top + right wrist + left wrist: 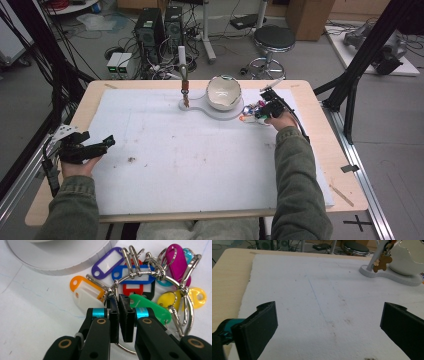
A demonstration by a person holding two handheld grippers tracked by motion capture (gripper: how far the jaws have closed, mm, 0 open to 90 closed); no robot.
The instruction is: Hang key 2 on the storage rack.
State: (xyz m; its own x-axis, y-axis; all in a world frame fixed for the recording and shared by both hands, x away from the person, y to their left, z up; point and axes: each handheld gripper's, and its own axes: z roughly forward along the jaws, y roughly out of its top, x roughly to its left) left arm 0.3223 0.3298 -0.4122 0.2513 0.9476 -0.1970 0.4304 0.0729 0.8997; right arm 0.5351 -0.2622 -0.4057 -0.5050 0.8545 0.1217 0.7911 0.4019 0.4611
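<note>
Behind your right hand-held gripper point(119, 315), the large silver key ring point(130, 350) is mostly covered by its closed jaws. Beside that ring, the round white base point(57, 257) is cut off at the top edge. The white cracked-egg bowl point(409, 257) runs past the frame's corner.

Bunch of coloured key tags point(140, 282) on metal rings lies beside the white stand point(220, 112).
</note>
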